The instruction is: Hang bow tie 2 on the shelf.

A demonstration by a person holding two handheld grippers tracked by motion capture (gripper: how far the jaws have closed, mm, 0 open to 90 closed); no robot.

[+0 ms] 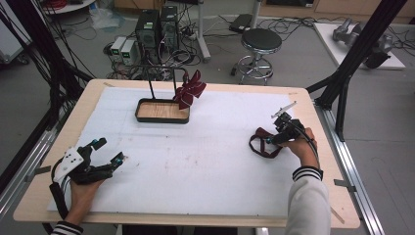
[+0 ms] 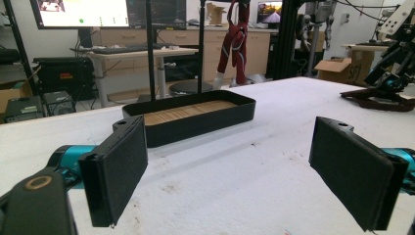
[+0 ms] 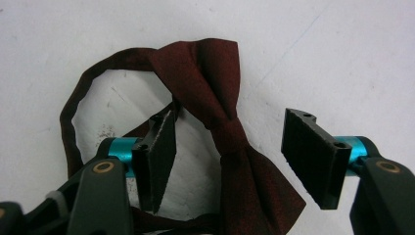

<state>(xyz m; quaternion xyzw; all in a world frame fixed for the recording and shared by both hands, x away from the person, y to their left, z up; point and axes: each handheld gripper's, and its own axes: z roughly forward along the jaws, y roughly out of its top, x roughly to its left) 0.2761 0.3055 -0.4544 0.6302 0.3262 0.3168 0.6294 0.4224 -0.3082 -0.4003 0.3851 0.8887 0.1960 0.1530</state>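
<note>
The right gripper [image 3: 227,161] points down over a dark red bow tie [image 3: 222,127] lying on the white table cover [image 1: 205,161] at the right side; its jaws stand apart on either side of the knot, not pressing it. The left gripper [image 2: 227,171] rests near the left edge, jaws wide apart around nothing. At the far side, a black tray [image 1: 162,117] holds a stand with another bow tie [image 1: 191,89].

Black tray [image 1: 162,119] with wooden floor and upright black frame, far side of white-covered worktop [image 1: 205,161]. Second dark-red bow tie [image 1: 190,89] hangs from frame. Round stool [image 1: 260,41] beyond.
</note>
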